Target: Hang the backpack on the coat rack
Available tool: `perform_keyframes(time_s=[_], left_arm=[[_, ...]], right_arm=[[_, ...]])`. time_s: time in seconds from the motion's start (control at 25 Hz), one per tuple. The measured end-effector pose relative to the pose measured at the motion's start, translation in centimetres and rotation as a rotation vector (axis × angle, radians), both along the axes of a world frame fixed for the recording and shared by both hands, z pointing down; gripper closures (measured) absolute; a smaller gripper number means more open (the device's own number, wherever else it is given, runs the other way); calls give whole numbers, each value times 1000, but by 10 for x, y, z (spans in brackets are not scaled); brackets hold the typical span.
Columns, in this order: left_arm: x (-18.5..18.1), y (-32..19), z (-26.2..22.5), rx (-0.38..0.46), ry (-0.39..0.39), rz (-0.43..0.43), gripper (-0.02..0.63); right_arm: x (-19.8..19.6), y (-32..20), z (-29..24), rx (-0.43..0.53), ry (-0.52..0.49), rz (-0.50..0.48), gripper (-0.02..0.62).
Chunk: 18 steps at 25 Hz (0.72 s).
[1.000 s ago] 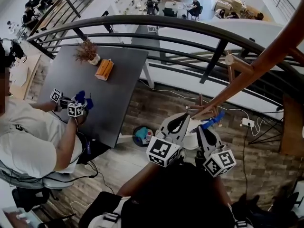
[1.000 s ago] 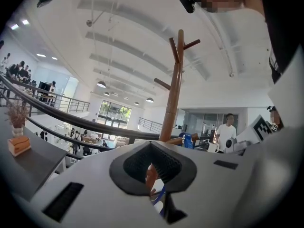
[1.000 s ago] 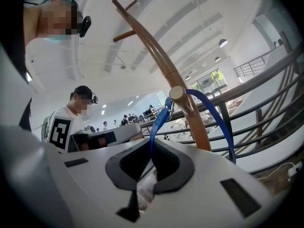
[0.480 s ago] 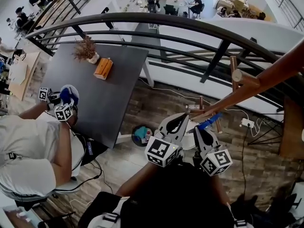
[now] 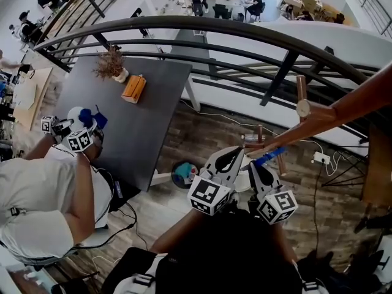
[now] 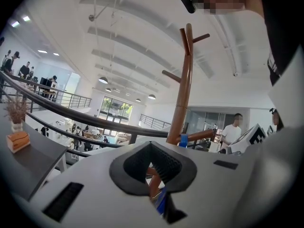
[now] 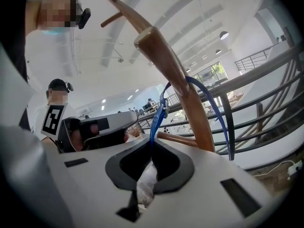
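Note:
The brown wooden coat rack (image 5: 343,106) leans in from the right; one low peg (image 5: 264,144) ends just ahead of my grippers. A blue backpack strap (image 5: 269,157) runs from the right gripper (image 5: 253,165) up to that peg. In the right gripper view the blue strap (image 7: 156,120) loops over a peg of the coat rack (image 7: 175,75), and the right gripper (image 7: 153,142) is shut on white backpack fabric (image 7: 145,186) and the strap. The left gripper (image 5: 237,150) sits beside it. In the left gripper view it (image 6: 151,144) is shut, with a blue bit (image 6: 161,202) in its slit. The coat rack pole (image 6: 185,89) stands beyond.
A curved dark railing (image 5: 202,26) runs across behind the rack. A grey table (image 5: 141,109) at the left carries a dried plant (image 5: 111,65) and an orange box (image 5: 134,88). Another person (image 5: 37,201) with grippers sits at its near corner. A small bin (image 5: 184,175) stands on the wooden floor.
My two grippers have hardly shifted and stay shut at the low peg with the blue strap. The person at the table has moved their grippers leftward.

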<state>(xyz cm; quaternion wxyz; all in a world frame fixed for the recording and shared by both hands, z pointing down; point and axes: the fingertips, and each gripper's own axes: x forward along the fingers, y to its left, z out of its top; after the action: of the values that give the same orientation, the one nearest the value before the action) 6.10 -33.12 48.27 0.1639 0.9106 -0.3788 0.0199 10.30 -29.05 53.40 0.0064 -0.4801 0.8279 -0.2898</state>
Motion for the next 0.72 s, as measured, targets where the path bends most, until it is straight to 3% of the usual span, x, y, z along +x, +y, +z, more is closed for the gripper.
perform_keyframes(time_s=[0.72], left_arm=[[4, 1, 14, -37, -9, 4, 598]], right_arm=[[9, -12, 32, -43, 31, 15, 571]])
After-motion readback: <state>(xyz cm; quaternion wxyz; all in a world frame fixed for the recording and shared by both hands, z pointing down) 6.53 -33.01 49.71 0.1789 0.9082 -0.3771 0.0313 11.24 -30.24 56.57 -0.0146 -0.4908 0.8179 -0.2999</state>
